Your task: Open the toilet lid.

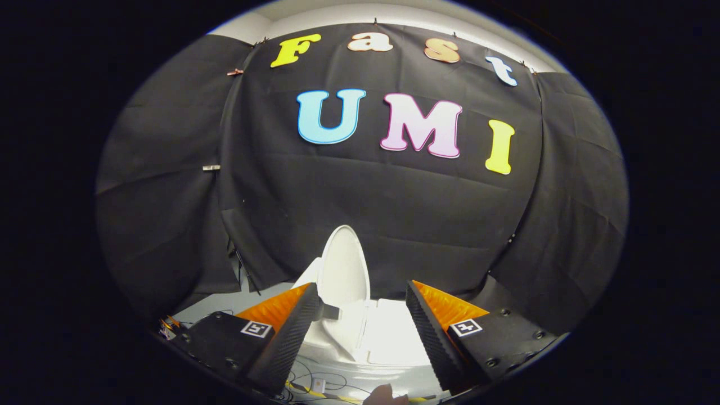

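Toilet lid [343, 270] stands raised beyond spread, empty gripper [360, 326]; rigid, smooth, light plastic on a hinge, best nudged at its free edge.

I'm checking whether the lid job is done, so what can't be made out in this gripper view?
- Toilet bowl: the open gripper fingers cover both sides.
- Raised toilet lid: its hinge sits behind the left finger.
- Cables on the floor: too small and dim to trace.
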{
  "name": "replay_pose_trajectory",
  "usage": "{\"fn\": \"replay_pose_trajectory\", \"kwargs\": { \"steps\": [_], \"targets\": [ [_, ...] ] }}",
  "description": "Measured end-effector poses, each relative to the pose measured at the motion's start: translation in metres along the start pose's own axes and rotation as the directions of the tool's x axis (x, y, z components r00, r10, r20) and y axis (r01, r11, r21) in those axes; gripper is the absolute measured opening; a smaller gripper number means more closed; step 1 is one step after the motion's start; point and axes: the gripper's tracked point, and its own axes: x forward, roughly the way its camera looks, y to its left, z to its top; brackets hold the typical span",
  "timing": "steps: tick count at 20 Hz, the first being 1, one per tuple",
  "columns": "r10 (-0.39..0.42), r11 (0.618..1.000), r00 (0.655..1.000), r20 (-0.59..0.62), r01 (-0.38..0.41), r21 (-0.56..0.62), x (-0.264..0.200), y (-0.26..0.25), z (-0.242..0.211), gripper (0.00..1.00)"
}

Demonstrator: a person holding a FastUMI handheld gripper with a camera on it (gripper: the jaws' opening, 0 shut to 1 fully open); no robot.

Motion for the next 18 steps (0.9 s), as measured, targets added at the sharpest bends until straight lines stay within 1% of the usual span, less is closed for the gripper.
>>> {"fn": "replay_pose_trajectory", "kwargs": {
  "steps": [7,14,18],
  "targets": [
    [-0.006,1.000,0.996,0.093,0.005,0.008,-0.036,-0.058,0.027,0.98],
    [-0.013,1.000,0.989,0.151,0.009,0.025,-0.071,-0.114,0.034,0.99],
    [-0.021,0.998,0.983,0.182,0.009,0.068,-0.091,-0.147,0.034,0.99]
  ]
}}
